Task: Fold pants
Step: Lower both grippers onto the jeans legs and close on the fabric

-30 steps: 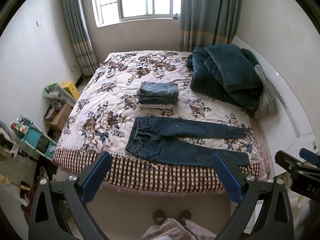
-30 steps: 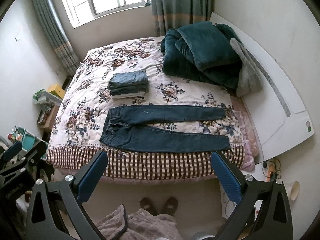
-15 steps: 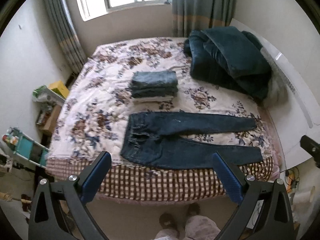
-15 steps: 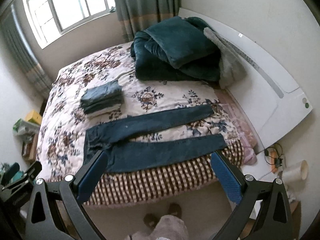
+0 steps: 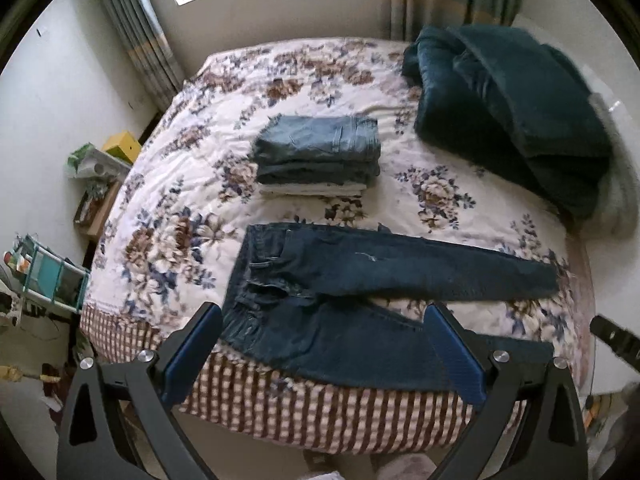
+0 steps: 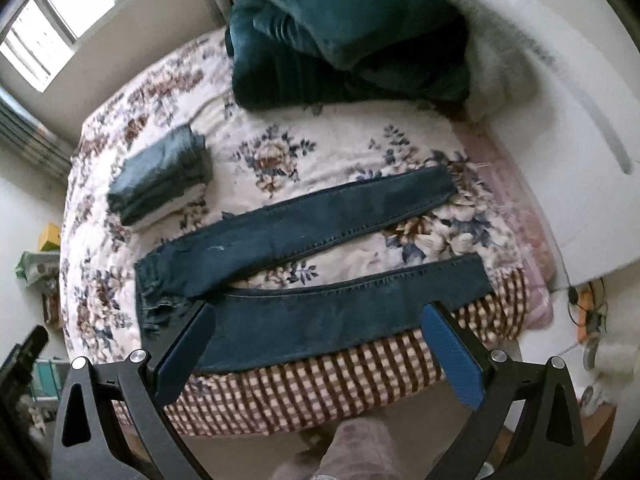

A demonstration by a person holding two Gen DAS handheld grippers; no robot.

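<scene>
Both claws [image 5: 324, 344] [image 6: 316, 344] gape above one pair of pants [image 5: 360, 280].

Matt denim pants [image 5: 360, 280] on quilted bedspread [image 5: 180, 200]

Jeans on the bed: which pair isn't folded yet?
The dark blue jeans nearest the bed's checkered edge: spread flat, legs apart, below both open hand-held grippers. The other pairs sit in the folded stack farther back.
</scene>
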